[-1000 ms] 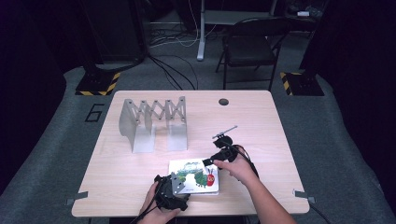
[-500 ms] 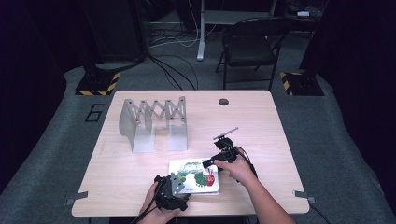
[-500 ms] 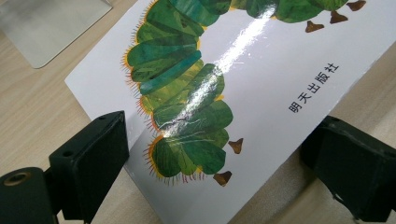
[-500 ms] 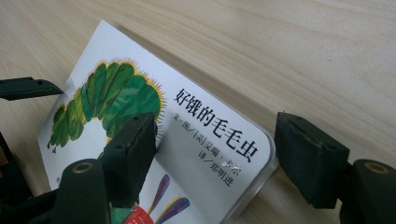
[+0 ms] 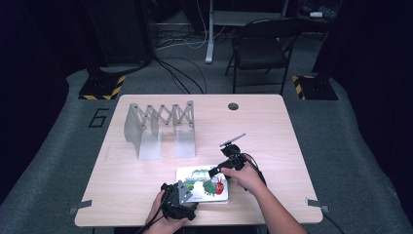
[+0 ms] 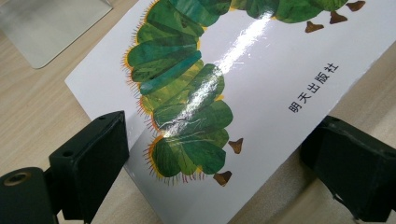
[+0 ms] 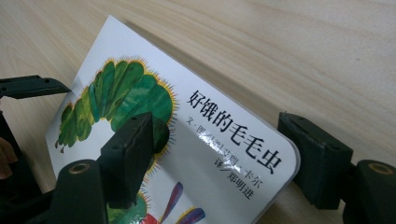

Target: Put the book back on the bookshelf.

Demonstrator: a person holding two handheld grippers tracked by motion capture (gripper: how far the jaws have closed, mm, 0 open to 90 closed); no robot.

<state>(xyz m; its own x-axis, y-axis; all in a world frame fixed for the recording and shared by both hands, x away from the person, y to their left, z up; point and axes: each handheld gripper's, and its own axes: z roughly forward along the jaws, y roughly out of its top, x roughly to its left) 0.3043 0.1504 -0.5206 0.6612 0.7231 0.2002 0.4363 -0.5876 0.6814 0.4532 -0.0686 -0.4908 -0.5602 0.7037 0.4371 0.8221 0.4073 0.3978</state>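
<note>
A white picture book (image 5: 202,183) with a green caterpillar on its cover lies flat near the table's front edge. My left gripper (image 5: 186,187) is at the book's near left corner. In the left gripper view it (image 6: 217,135) is open, and the book's (image 6: 261,79) corner lies between its jaws, untouched. My right gripper (image 5: 215,171) reaches in from the right over the book's far side. In the right gripper view it (image 7: 217,135) stands wide, one jaw over the cover (image 7: 219,135) and the other just past the rounded corner. Those jaws have narrowed slightly.
A folding metal rack (image 5: 160,129) stands upright at the back left of the wooden table (image 5: 272,126); its base plate (image 6: 46,28) lies close to the book. A round cable hole (image 5: 233,106) is at the far edge. Beyond the table stands a black chair (image 5: 260,48).
My right gripper has edged a little toward the book. The left gripper and the book have not moved.
</note>
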